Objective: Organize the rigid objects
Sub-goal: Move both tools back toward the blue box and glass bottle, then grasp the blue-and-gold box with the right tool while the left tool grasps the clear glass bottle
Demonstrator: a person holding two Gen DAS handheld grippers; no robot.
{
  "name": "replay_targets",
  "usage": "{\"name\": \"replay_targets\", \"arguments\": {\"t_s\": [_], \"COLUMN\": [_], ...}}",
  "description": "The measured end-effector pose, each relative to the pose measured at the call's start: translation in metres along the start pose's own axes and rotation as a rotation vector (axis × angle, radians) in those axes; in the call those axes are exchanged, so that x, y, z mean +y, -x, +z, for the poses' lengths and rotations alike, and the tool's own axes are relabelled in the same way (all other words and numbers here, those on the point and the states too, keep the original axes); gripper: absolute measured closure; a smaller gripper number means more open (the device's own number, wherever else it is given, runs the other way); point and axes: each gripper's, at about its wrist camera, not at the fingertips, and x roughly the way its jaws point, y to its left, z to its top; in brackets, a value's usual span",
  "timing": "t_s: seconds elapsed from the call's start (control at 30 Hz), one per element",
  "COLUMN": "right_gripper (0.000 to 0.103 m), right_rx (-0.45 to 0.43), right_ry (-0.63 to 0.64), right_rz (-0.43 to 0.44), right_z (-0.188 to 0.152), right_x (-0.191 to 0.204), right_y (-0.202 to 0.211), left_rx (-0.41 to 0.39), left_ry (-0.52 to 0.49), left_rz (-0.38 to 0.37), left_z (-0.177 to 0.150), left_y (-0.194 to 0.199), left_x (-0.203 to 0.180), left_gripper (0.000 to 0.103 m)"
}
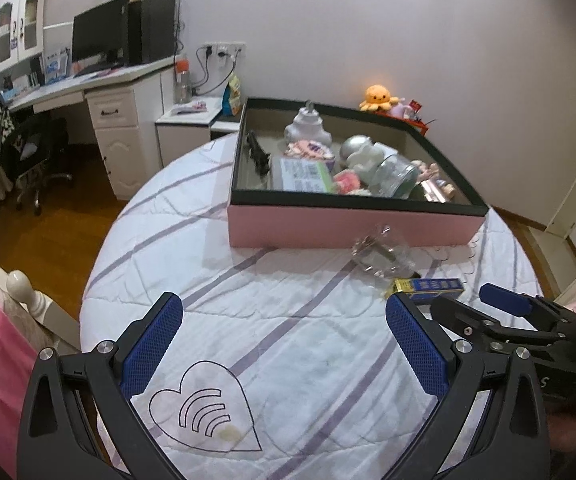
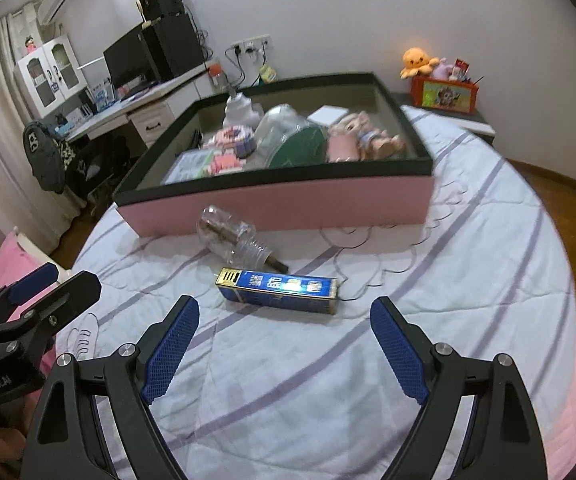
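Observation:
A pink box with a black rim (image 1: pixel 352 230) (image 2: pixel 288 200) stands on the bed, filled with toys, jars and a booklet. In front of it lie a clear glass bulb-shaped bottle (image 1: pixel 382 256) (image 2: pixel 231 240) and a blue and gold carton (image 1: pixel 428 286) (image 2: pixel 279 289). My left gripper (image 1: pixel 283 322) is open and empty over the white striped quilt, left of both items. My right gripper (image 2: pixel 283 320) is open and empty, just short of the carton. It also shows in the left wrist view (image 1: pixel 452 300).
The quilt (image 1: pixel 288 320) covers a round bed. A desk with monitor (image 1: pixel 99 36) and chair (image 1: pixel 31 148) stands left. A nightstand (image 1: pixel 187 120) sits behind. An orange plush (image 2: pixel 418 60) sits on a red box (image 2: pixel 444 94) at the back right. Wooden floor surrounds the bed.

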Motion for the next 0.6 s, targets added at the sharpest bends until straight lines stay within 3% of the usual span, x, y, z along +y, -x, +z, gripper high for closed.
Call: {"name": "replay_targets", "arguments": {"t_s": [0.23,0.4,0.6], "right_gripper": [0.014,0.014,0.019], "right_rx": [0.046,0.016,-0.004], "right_ry": [-0.020,0.027,0.021], "right_rz": [-0.015,-0.063,-0.013], "right_z": [0.001,0.000,-0.002], "right_x": [0.012,0.020,0.009], "right_y": [-0.033,-0.038,-0.031], "left_rx": [0.029,0.040,0.046], "left_ry": [0.015,0.019,0.004], "left_rz": [0.014,0.021,0.015], "left_z": [0.000,0.000,0.002], "left_y": [-0.016,-0.022,-0.026], "left_x": [0.007,0.010,0.002], "left_gripper": [0.000,0.000,0.000]}}
